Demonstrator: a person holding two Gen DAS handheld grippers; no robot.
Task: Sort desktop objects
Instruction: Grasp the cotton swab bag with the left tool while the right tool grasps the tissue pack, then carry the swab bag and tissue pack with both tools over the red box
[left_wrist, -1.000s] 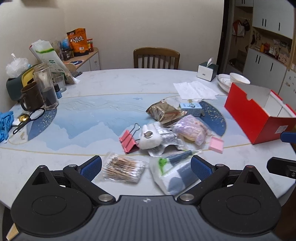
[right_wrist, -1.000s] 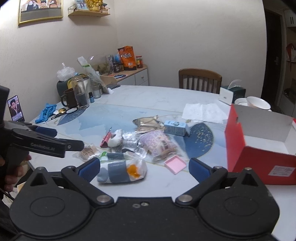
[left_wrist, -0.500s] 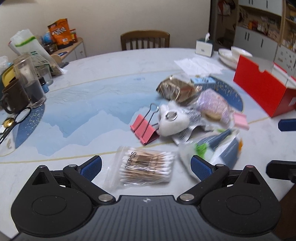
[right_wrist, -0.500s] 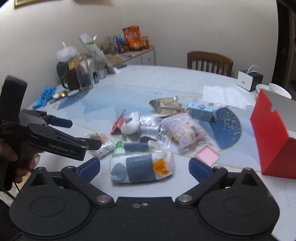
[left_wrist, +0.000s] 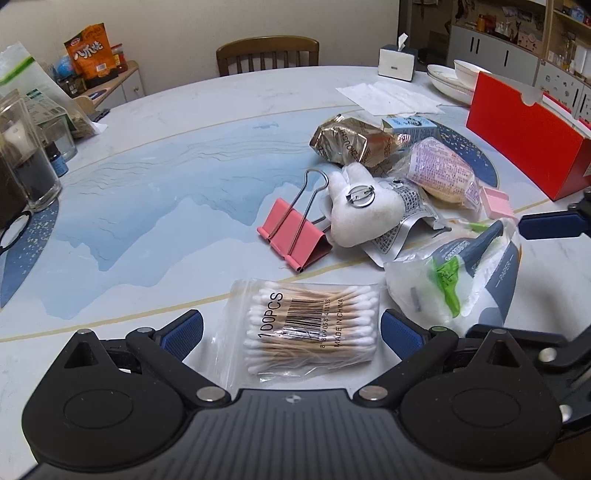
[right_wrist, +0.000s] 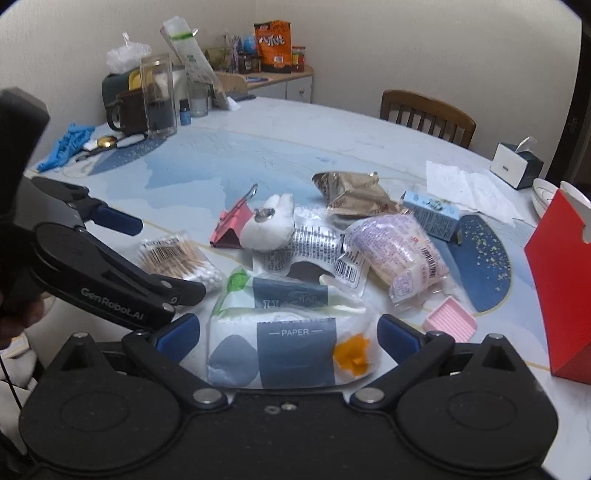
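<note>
Left wrist view: the left tool (left_wrist: 291, 328) hangs low over the tabletop (left_wrist: 155, 192), fingers spread wide on either side of the bag of cotton swabs (left_wrist: 314, 325), not gripping it. A pink binder clip (left_wrist: 293, 240) lies just beyond. The right tool (right_wrist: 288, 332) is likewise released, its fingers flanking the tissue pack (right_wrist: 291, 347). The red box (right_wrist: 561, 295) stands off to the right.
</note>
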